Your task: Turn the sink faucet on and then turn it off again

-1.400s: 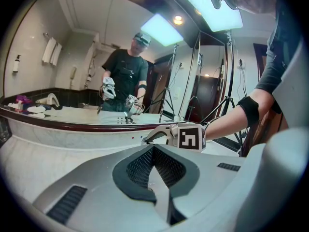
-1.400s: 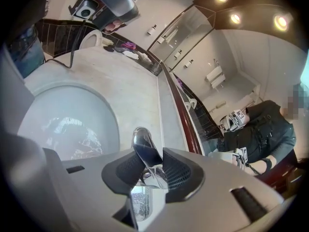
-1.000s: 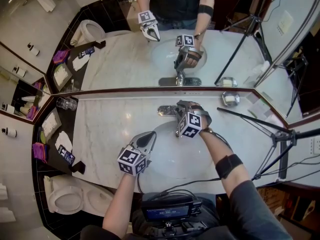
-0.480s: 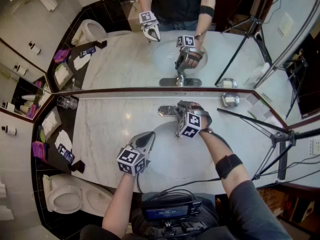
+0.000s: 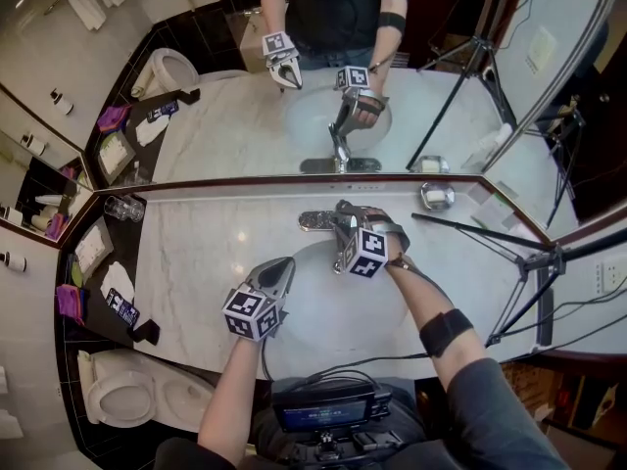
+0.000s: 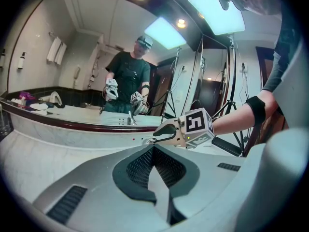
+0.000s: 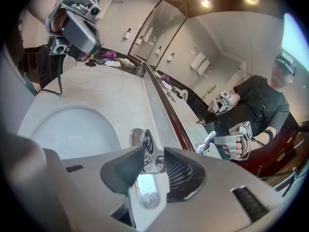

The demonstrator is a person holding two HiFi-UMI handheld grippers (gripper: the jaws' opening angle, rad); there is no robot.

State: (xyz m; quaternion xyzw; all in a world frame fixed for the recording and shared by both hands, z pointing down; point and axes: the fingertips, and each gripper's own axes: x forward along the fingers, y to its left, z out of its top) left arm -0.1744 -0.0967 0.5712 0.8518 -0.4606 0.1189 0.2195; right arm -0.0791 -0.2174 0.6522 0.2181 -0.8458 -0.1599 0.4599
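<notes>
The chrome faucet [image 5: 315,220] stands at the back of the white sink basin [image 5: 313,311], under the mirror. My right gripper [image 5: 345,225] is at its lever. In the right gripper view the lever [image 7: 147,190] lies between the two pads of the right gripper [image 7: 153,149]. Its jaws have just been opening and stand open on either side of the lever. My left gripper [image 5: 287,262] hovers over the basin's left rim, shut on nothing [image 6: 153,149]. No stream of water shows in the basin [image 7: 67,129].
A mirror [image 5: 294,116] runs along the back of the marble counter [image 5: 196,253]. A glass [image 5: 125,207] stands at the far left and a soap dish [image 5: 436,197] at the right. A tripod [image 5: 519,262] leans over the right end. A toilet [image 5: 122,395] is at the lower left.
Both grippers keep their places, the right one at the faucet, the left one over the basin's rim. The head view has shifted a little, so everything sits slightly further left and up.
</notes>
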